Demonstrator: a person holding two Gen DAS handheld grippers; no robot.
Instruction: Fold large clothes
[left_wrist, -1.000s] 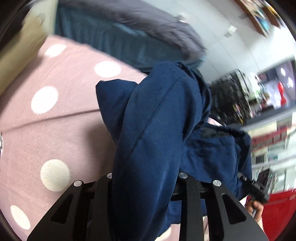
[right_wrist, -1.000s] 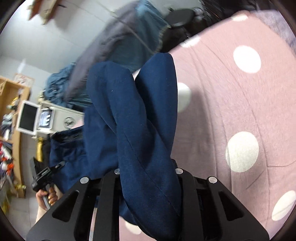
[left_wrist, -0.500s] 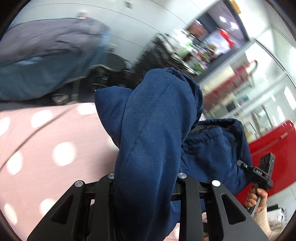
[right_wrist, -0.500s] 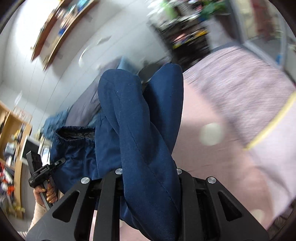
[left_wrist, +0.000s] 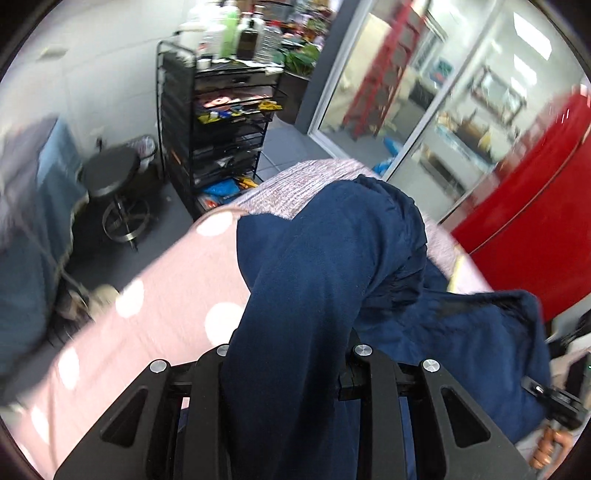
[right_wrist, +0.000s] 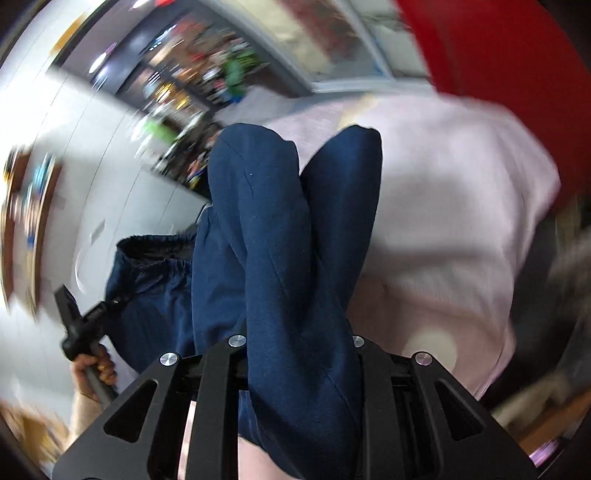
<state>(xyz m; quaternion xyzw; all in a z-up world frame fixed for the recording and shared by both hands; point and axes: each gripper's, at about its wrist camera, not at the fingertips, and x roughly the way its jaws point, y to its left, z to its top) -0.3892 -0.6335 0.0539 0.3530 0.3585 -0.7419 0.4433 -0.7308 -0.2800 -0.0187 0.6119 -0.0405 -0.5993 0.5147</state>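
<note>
A navy blue garment with an elastic waistband hangs between both grippers above a pink cover with white dots (left_wrist: 155, 295). In the left wrist view the garment (left_wrist: 317, 280) bulges up between the fingers of my left gripper (left_wrist: 288, 373), which is shut on it. In the right wrist view the garment (right_wrist: 280, 236) rises in two folds from my right gripper (right_wrist: 295, 365), also shut on it. The fingertips are hidden by cloth. The right gripper shows at the lower right of the left wrist view (left_wrist: 554, 402), and the left gripper at the left of the right wrist view (right_wrist: 81, 325).
A black wire shelf rack (left_wrist: 221, 118) full of goods and a black stool (left_wrist: 114, 184) stand beyond the pink surface. A red cabinet (left_wrist: 535, 192) and glass doors (left_wrist: 424, 92) are to the right. The right wrist view is motion blurred.
Both grippers have swung round with the garment still held; the background has shifted from the grey bedding and pink cover to the shelf rack, glass doors and red cabinet.
</note>
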